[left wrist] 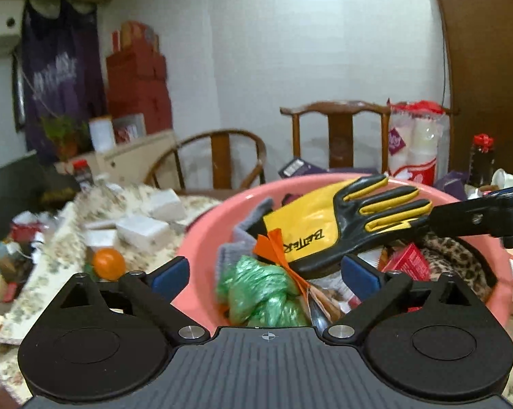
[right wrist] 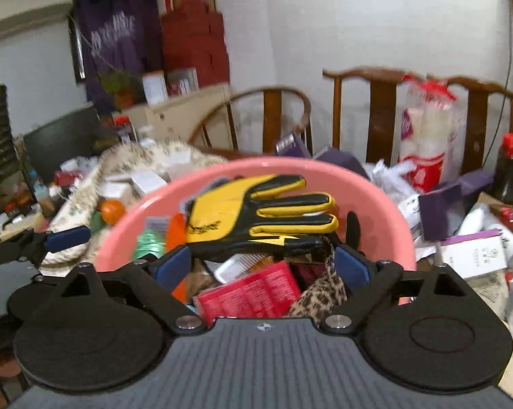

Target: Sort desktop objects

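Observation:
A pink basin (left wrist: pixel 205 228) (right wrist: pixel 375 197) is heaped with objects. On top lies a yellow and black glove (left wrist: pixel 324 225) (right wrist: pixel 256 214). Beneath it are a green plastic bag (left wrist: pixel 259 289) (right wrist: pixel 149 243), a red packet (right wrist: pixel 253 293) (left wrist: pixel 409 260), a leopard-print cloth (right wrist: pixel 324 289) (left wrist: pixel 454 259) and a white comb (right wrist: pixel 236 266). My left gripper (left wrist: pixel 265 274) is open over the basin's near side, above the green bag. My right gripper (right wrist: pixel 263 266) is open and empty, with the glove's lower edge between its blue pads (right wrist: pixel 172 266). The right gripper also shows in the left wrist view (left wrist: pixel 478 218).
The table has a floral cloth (left wrist: pixel 51 272) with white boxes (left wrist: pixel 144 230) and an orange (left wrist: pixel 109 263) (right wrist: pixel 112 212) left of the basin. White and purple boxes (right wrist: pixel 471 255) lie to its right. Wooden chairs (left wrist: pixel 338 129) and a tissue pack (left wrist: pixel 415 143) stand behind.

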`<action>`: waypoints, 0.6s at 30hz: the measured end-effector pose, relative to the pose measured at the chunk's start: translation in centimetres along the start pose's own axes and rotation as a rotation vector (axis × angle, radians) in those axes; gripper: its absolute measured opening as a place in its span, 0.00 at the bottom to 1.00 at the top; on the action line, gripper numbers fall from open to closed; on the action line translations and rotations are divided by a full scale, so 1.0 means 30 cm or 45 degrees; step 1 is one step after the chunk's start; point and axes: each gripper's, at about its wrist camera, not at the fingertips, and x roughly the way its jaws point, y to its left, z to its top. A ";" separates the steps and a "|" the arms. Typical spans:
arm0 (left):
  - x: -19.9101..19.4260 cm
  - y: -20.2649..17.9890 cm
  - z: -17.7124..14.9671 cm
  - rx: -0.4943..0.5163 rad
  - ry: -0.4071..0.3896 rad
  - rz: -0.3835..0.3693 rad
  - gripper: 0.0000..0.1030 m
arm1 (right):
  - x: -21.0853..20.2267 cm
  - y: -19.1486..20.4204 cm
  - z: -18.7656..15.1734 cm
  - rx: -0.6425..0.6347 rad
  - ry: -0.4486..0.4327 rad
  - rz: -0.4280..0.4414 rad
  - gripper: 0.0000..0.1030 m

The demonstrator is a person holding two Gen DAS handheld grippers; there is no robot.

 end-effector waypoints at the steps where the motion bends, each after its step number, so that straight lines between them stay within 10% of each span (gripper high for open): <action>1: -0.016 0.004 0.002 0.002 -0.010 0.006 1.00 | -0.036 0.008 -0.019 0.003 -0.034 -0.001 0.96; 9: -0.136 0.006 -0.084 -0.024 -0.035 0.043 1.00 | -0.180 0.066 -0.180 -0.062 -0.226 -0.064 0.99; 18: -0.230 0.045 -0.224 -0.122 -0.001 0.072 1.00 | -0.211 0.096 -0.349 -0.022 -0.184 -0.024 0.99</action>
